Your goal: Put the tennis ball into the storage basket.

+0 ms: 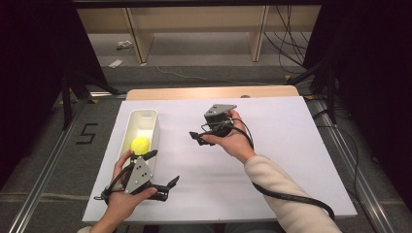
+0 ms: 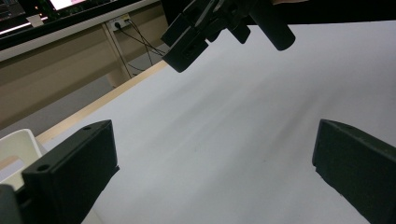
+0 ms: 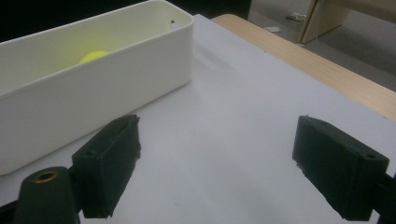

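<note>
**Ball in the bin, both grippers empty**

Starting at your left: the yellow tennis ball (image 1: 140, 144) lies inside the white bin (image 1: 152, 116), toward its near end. Your left gripper (image 1: 164, 169) sits just beside that end, jaws spread wide and holding nothing — swing it carelessly and you could knock the light bin askew. Further right, your right gripper (image 1: 196, 138) hovers over the white table cover (image 1: 282, 145), also wide and empty; its trailing cable (image 1: 291, 196) could snag as you move.
</note>
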### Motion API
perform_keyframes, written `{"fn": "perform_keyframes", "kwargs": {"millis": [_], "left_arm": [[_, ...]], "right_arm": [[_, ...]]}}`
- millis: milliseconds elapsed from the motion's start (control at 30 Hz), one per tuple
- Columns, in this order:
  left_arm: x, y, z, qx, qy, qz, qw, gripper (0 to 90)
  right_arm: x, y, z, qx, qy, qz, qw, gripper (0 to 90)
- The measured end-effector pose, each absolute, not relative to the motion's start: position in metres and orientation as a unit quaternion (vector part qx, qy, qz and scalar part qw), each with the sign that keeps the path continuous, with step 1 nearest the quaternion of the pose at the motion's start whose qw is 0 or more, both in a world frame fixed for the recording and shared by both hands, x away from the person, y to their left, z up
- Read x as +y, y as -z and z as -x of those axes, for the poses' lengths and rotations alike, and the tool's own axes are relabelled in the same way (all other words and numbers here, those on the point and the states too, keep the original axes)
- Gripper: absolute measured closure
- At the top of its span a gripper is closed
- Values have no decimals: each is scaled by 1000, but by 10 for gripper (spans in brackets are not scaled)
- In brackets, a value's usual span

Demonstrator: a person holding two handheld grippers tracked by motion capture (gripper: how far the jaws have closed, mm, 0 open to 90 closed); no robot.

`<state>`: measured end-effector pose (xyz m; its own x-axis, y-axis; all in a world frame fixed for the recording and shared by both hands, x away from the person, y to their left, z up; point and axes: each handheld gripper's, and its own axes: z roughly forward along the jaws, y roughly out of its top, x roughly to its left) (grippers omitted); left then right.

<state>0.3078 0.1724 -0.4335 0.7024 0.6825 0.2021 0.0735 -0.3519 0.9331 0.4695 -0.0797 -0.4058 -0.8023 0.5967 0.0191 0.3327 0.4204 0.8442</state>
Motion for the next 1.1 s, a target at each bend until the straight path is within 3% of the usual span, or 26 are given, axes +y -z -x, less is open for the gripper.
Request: {"fn": "perform_keyframes", "kwargs": {"millis": [1100], "left_arm": [[173,434,-308,248,-299,-766,513,0]], "right_arm": [[-135,413,-461,816,-454,-317,163,159]]}}
